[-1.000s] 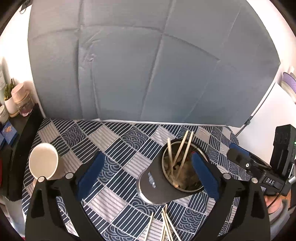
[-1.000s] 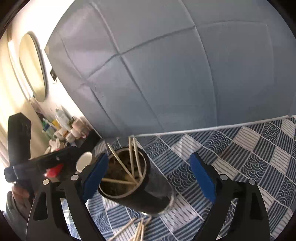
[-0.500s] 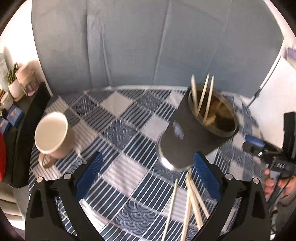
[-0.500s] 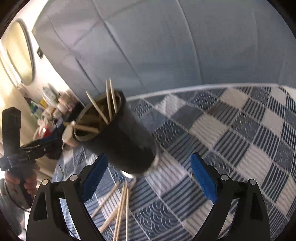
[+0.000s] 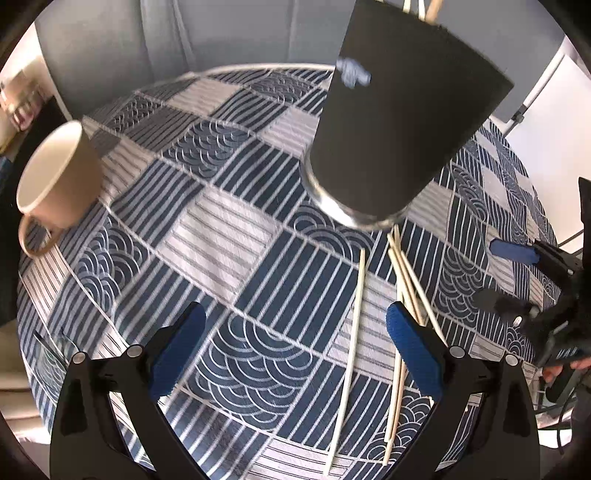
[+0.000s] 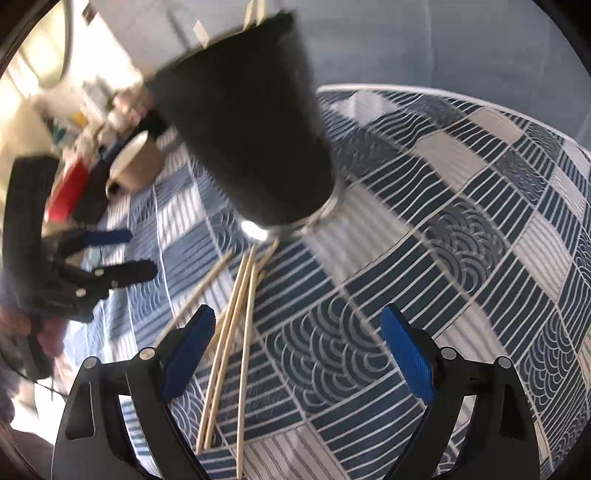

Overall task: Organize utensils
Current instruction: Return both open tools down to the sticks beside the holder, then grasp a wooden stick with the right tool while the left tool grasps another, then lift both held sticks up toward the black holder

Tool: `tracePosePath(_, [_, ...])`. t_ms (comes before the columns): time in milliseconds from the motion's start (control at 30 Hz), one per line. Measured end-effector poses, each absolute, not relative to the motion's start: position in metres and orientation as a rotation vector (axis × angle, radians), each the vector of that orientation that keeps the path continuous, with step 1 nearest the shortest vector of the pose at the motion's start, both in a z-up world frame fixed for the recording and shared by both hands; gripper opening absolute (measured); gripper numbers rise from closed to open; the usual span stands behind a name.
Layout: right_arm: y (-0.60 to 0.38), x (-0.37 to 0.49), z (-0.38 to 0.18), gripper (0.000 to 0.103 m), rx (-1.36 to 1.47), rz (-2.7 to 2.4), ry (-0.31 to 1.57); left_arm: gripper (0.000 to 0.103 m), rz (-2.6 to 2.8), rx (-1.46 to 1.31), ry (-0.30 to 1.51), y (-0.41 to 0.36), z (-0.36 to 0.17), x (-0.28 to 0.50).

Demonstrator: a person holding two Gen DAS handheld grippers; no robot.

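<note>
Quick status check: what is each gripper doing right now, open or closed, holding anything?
Left gripper: open, holding nothing, above the chopsticks lying on the tablecloth.
Right gripper: open, holding nothing.

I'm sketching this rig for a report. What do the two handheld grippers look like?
Both match: the left gripper and right gripper each have two black angular arms with silver round fasteners and textured blue fingertip pads. In the left wrist view, a thin dark cable hangs below the right gripper's black body. No sleeve shows clearly.

Beige mug [image 5: 55,177] on blue-white patchwork cloth [image 5: 229,254] — grey backdrop [image 5: 221,33] behind, blurry shelf clutter [image 6: 92,99].
</note>
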State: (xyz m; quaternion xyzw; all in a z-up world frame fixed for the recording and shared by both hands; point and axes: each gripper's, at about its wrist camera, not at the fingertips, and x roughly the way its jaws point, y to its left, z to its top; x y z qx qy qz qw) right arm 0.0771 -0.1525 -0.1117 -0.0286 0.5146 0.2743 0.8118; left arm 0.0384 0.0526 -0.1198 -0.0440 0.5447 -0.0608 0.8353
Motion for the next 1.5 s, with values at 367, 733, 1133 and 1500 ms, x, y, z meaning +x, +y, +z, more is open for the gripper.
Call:
tracePosePath(367, [-0.138, 0.067, -0.137, 0.087, -0.169, 0.561, 1.173, 0.096, -0.119, -0.061, 1.234, 0.043, -0.147, 0.031])
tracePosePath(733, [-0.119, 0.063, -0.148, 0.09, -0.354, 0.502, 1.165, 0.098, -0.098, 0.116, 1.26, 0.017, -0.161, 0.035])
tracePosePath(1133, [-0.129, 0.069, -0.149, 0.09, -0.351, 0.481, 1.219, 0.096, -0.087, 0.093, 1.283, 0.015, -0.163, 0.036])
tracePosePath(1500, [-0.168, 0.079, -0.137, 0.005, -0.277, 0.454, 1.257, 0.005, -0.059, -0.036, 1.332, 0.053, -0.149, 0.038])
